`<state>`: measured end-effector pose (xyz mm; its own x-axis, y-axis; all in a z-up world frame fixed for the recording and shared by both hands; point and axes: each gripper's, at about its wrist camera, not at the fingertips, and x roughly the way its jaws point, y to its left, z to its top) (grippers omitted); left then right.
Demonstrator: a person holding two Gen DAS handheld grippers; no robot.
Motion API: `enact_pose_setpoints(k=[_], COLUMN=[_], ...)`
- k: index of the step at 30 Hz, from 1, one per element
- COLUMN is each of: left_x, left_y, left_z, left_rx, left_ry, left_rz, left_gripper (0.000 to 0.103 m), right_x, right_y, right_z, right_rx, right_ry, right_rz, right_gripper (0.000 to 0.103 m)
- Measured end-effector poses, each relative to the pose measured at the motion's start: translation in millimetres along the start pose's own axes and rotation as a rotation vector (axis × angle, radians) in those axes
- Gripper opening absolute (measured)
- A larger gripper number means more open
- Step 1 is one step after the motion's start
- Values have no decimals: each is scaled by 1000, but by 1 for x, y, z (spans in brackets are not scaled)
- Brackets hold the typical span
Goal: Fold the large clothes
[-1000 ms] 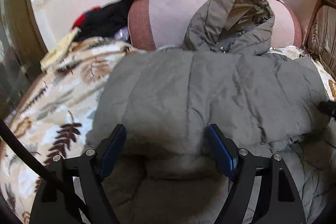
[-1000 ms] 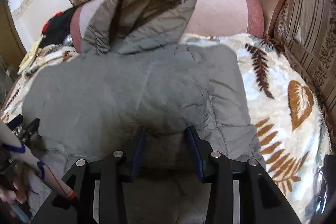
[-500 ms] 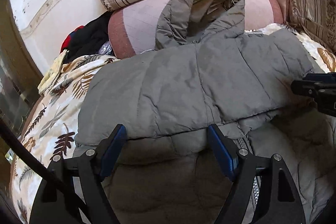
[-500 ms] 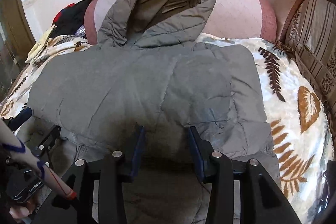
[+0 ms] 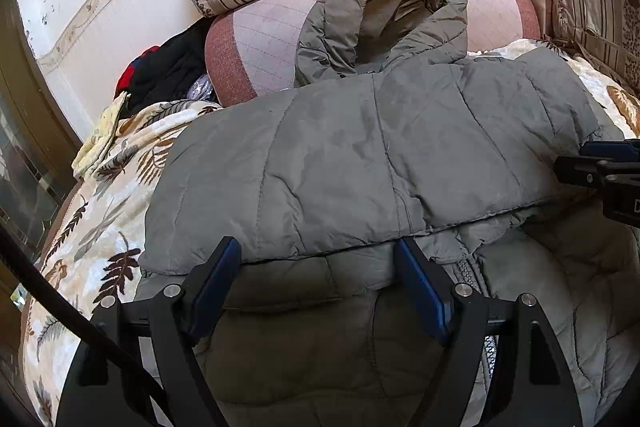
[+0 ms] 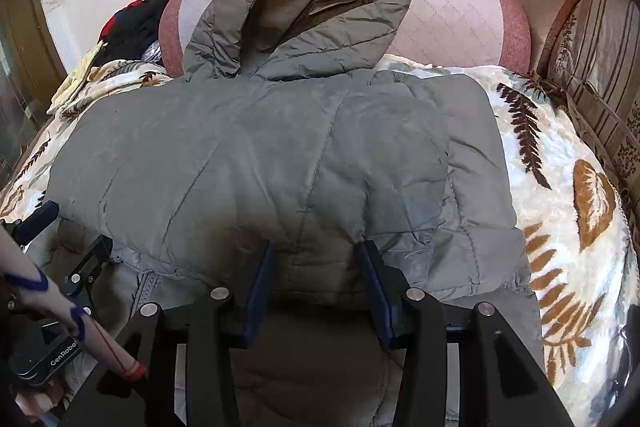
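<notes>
Jacket flatter, grippers farther back.

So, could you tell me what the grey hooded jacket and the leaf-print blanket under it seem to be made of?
Jacket: probably a thin synthetic shell, nylon or polyester, over padding. It has a slight sheen, fine crinkles and stitched quilting lines between puffy panels.
Blanket: likely a plush fleece or velvety synthetic. Its cream surface looks soft and faintly glossy, with a crushed, uneven pile around the brown leaves. Neither fibre can be confirmed by sight.

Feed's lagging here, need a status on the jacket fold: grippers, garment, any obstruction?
Left gripper open, right gripper open, both over the near fold edge. Grey quilted hooded jacket flat on the leaf-print blanket, hood against the pink bolster. Nothing in the way.
</notes>
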<state>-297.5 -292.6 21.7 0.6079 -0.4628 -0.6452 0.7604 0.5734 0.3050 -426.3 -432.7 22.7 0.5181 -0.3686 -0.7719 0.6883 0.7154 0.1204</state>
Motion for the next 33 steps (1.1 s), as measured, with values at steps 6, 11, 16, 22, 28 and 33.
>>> enact_pose_setpoints(k=[6, 11, 16, 22, 28, 33], left_x=[1, 1, -2, -12, 9, 11], left_y=[0, 0, 5, 28, 36, 35], left_z=[-1, 0, 1, 8, 3, 1], left_rx=[2, 2, -24, -96, -134, -128], left_ry=[1, 1, -13, -66, 20, 35], left_rz=[1, 1, -13, -1, 2, -7], left_gripper=[79, 79, 79, 79, 79, 79], right_x=[2, 2, 0, -30, -23, 10], right_y=[1, 2, 1, 0, -15, -32], right_z=[-1, -1, 0, 8, 11, 1], right_rx=[-4, -9, -3, 1, 42, 126], right_ry=[2, 2, 5, -77, -55, 56], right_rz=[-2, -4, -1, 13, -31, 15], right_gripper=[49, 49, 50, 51, 55, 57])
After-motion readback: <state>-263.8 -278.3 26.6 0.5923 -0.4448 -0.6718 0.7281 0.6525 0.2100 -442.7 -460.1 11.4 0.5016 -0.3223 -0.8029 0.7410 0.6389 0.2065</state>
